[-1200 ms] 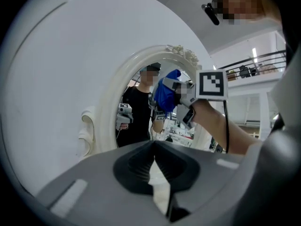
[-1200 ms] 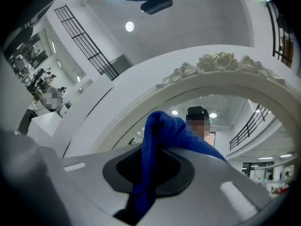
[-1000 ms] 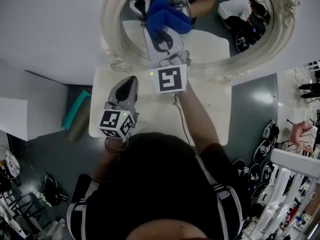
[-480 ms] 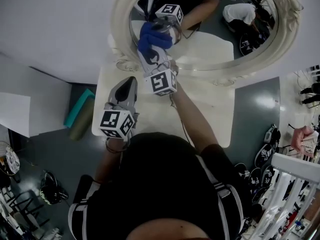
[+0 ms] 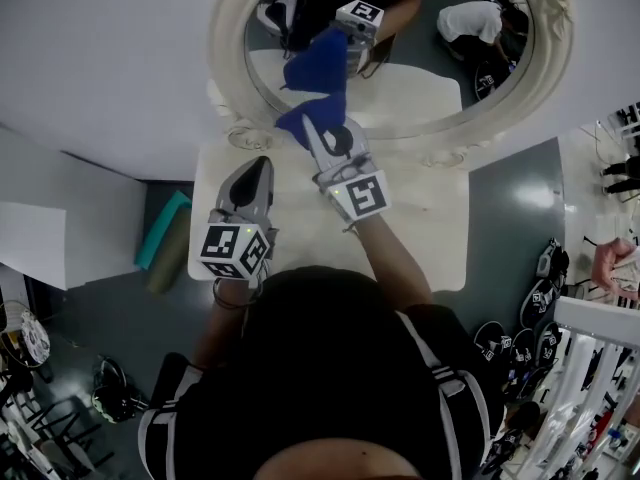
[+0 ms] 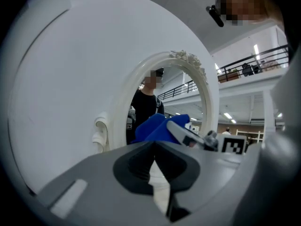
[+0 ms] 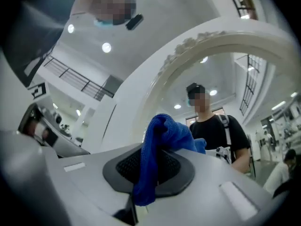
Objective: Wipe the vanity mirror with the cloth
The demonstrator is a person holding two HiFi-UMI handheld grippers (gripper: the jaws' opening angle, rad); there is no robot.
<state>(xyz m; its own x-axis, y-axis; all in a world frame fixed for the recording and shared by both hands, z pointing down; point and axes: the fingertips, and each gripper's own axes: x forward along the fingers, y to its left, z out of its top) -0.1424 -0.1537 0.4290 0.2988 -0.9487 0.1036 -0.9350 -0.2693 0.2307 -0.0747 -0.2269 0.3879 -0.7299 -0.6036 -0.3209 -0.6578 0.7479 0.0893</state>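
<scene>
Change: right gripper [image 5: 318, 128] is bringing the blue cloth [image 5: 305, 116] down the glass, from higher on its left part half a second ago to just above the lower rim. The left gripper [image 5: 262, 165] is staying where it was over the table [image 5: 430, 233].
Right gripper: its jaws are clenching the cloth, which is bunching up past the tips and trailing down over the near pad in the right gripper view. Its marker cube [image 5: 361, 196] is sitting above the table's middle.
Blue cloth: it is hanging at the far tip of the right gripper and meeting its own reflection [image 5: 318, 60] low on the left part of the glass, so it seems to be pressing there.
Vanity mirror [image 5: 420, 78]: it is standing upright at the far edge of the table. Its ornate cream frame [image 5: 222, 48] is curving round the glass, which is showing a person in a black shirt.
Left gripper: its jaws are resting closed together with nothing between them. It is pointing toward the mirror's left side, near and left of the right gripper and well apart from the cloth.
</scene>
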